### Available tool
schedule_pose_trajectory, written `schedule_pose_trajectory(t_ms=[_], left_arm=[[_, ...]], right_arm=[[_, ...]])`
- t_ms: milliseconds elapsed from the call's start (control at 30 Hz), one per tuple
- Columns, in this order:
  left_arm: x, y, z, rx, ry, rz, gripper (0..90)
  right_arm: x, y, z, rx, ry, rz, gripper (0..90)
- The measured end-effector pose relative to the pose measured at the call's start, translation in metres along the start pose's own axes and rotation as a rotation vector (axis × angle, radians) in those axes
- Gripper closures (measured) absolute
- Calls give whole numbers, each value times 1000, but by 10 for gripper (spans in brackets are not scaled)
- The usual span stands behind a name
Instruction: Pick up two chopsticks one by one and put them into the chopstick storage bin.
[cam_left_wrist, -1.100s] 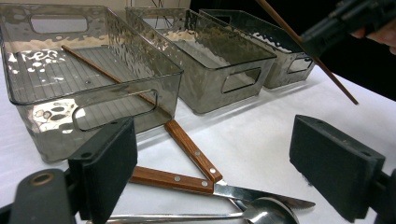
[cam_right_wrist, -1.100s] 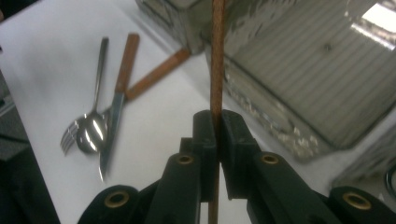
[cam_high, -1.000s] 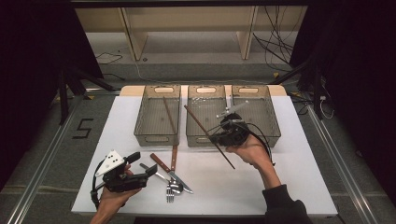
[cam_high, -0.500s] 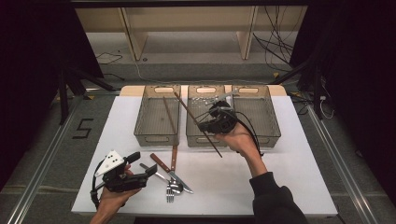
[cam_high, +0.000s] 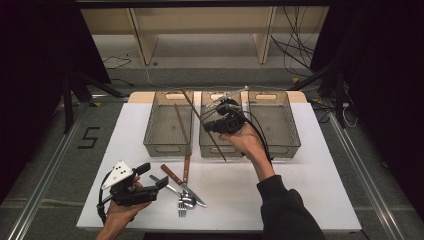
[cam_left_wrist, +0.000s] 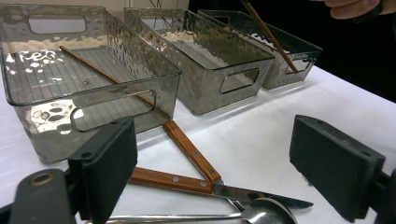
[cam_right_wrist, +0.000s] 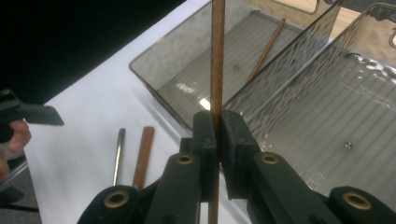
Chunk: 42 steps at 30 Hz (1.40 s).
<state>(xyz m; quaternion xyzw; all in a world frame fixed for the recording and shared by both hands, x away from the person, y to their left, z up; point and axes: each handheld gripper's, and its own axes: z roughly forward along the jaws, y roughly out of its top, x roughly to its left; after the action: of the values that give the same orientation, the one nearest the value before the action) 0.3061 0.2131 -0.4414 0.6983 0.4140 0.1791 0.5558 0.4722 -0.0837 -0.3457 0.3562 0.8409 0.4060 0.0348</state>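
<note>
Wooden chopstick (cam_high: 202, 124): light, stiff, slippery | right hand-held gripper (cam_high: 216, 121) pinches mid-shaft, 12 o'clock of bench (cam_high: 310, 190) | left hand-held gripper (cam_high: 152, 176) spread, idle.

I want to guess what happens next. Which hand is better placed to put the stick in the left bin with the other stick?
Right. The right gripper is already shut on the chopstick, over the bins beside the left bin. The left gripper waits open near the knives.
</note>
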Motion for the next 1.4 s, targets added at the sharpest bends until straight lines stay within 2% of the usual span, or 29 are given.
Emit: schedule_pose_trajectory(t_ms=[267,700,867,1233,1400], left_arm=[[0,0,0,2,-2,0,144],[1,0,-1,1,-4,0,144],[1,0,-1,1,-6,1,144],[1,1,-1,-3,-10,-4,144],[1,1,-2,-3,-12,-3,144]], right_arm=[[-4,15,15,-35,16,60,855],[-8,42,49,-35,-10,129,855],[-6,49,58,-39,-23,132,855],[-2,64,77,-56,-21,160,855],[-3,69,85,-53,-43,169,855]])
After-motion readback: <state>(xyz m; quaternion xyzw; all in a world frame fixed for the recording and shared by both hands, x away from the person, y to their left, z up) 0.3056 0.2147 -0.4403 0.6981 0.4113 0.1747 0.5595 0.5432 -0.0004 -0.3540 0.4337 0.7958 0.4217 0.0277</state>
